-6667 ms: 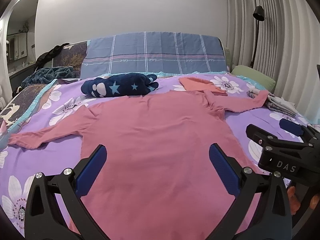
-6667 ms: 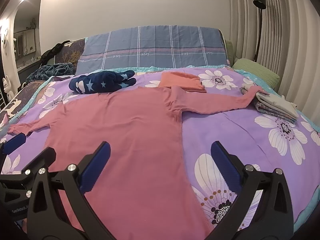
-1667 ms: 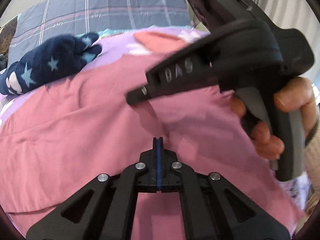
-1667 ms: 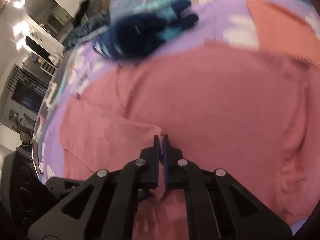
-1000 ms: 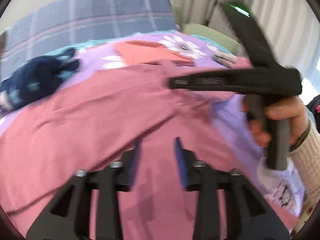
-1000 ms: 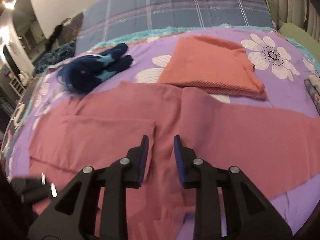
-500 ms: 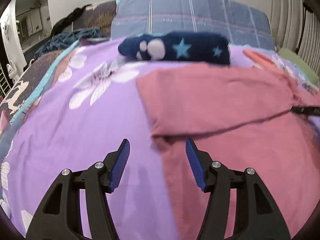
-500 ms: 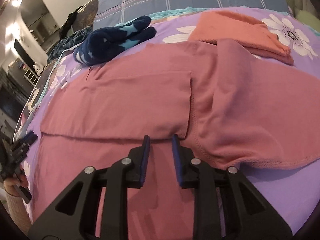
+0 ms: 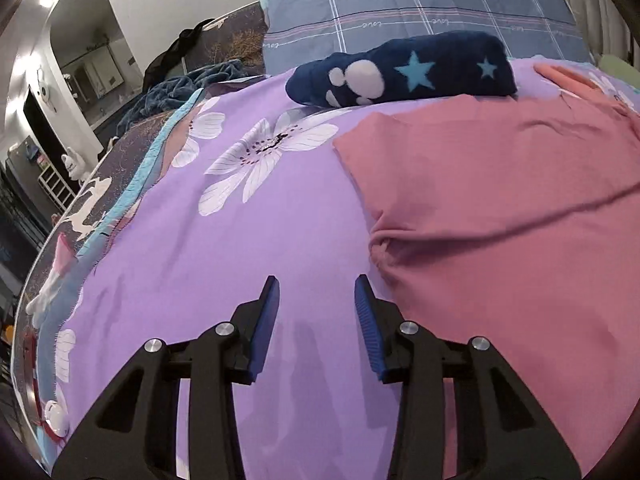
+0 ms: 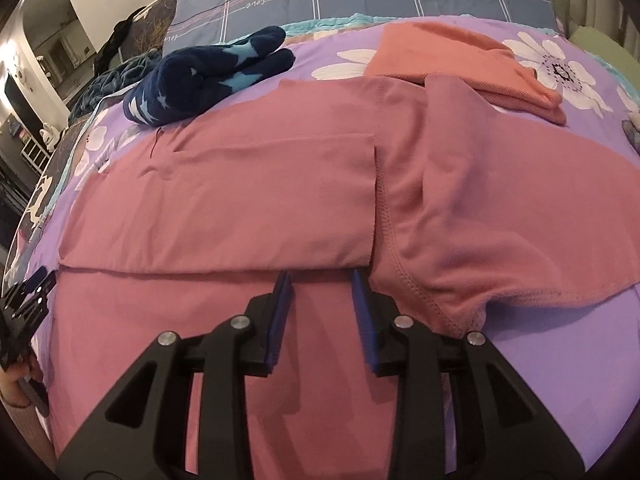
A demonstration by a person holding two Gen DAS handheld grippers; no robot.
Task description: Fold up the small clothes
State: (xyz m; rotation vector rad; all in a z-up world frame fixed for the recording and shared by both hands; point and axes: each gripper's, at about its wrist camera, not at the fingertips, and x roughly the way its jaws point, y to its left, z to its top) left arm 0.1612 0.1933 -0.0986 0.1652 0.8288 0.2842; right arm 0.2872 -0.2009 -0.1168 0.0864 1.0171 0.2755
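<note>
Pink long-sleeve top [image 10: 224, 216] lies flat across the purple floral bedspread [image 9: 224, 248], one sleeve folded over the body, likely to square it for the next fold. Left tool [image 9: 316, 312], lower centre, partly open and empty after just closing, sits over bare bedspread beside the top's folded edge. Right tool [image 10: 322, 300], having just opened slightly, holds nothing, fingers over the sleeve's cuff end.

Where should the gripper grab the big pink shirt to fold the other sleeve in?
Probably the free sleeve of the pink shirt, near its hem edge. It lies flat toward the right over the purple bedspread, so the right gripper, now open, could come down from above and pinch that loose edge.
</note>
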